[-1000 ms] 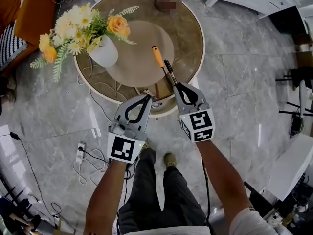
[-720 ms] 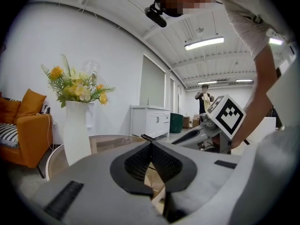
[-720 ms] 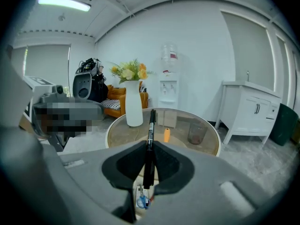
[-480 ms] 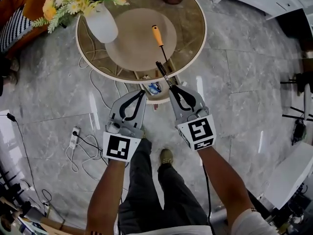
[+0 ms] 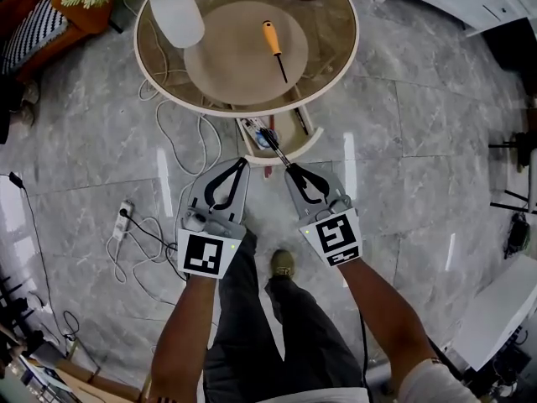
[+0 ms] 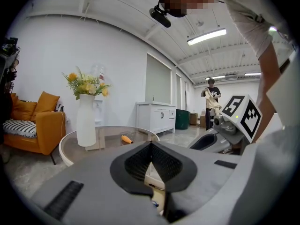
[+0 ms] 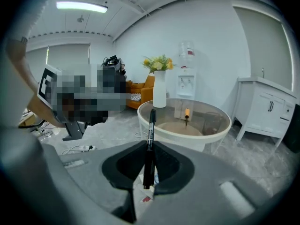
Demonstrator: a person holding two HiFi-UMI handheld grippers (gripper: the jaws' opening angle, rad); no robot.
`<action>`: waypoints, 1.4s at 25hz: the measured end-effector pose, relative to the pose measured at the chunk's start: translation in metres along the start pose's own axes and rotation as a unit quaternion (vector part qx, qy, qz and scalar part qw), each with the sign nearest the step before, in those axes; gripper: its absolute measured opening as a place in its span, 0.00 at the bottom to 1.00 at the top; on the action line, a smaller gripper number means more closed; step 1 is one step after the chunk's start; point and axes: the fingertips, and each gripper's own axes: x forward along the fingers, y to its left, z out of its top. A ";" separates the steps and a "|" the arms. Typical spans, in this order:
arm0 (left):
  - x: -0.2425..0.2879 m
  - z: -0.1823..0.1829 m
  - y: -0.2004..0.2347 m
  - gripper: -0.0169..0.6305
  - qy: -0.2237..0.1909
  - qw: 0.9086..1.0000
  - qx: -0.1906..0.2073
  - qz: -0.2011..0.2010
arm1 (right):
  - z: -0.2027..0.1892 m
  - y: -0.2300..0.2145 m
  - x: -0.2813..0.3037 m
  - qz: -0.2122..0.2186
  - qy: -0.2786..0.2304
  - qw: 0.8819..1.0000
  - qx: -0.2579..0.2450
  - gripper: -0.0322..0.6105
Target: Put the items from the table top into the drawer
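On the grey stone floor at far left, a white power strip (image 5: 123, 217) with loose cable. Up top, on the round glass tabletop (image 5: 331, 49), a white vase (image 5: 176, 15) at the left side, with only a scrap of its flowers in frame now, against the whole bouquet a second ago. Right of the vase and well apart from it, an orange-handled screwdriver (image 5: 275, 47), lying over the tan disc at the middle, in the same spot as before. Under the tabletop's near edge, the open drawer (image 5: 309, 143), with small things already inside. Below that, the left tongs (image 5: 242, 161), pinched tip to tip on nothing, just short of the drawer's front left corner. Beside them, the right tongs (image 5: 290, 169), clamped narrow on a black pen (image 5: 275, 148) by its rear end, tip pointing out over the drawer. Drawn back toward the body since a second ago: then at the tabletop's edge with the pen tip near the screwdriver's shaft, now clear of the tabletop, with the pen above the drawer.
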 end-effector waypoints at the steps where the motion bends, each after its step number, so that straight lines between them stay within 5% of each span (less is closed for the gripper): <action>1: -0.001 -0.003 -0.001 0.03 0.001 1.000 0.000 0.002 | -0.005 0.001 0.001 0.002 0.003 1.000 -0.001 0.12; 23: 0.046 -0.103 0.047 0.03 -0.007 0.999 0.039 -0.015 | -0.113 -0.026 0.107 -0.002 0.035 0.999 -0.010 0.12; 35: 0.083 -0.124 0.065 0.03 -0.015 0.999 0.041 -0.021 | -0.160 -0.038 0.157 0.002 0.062 0.998 -0.031 0.12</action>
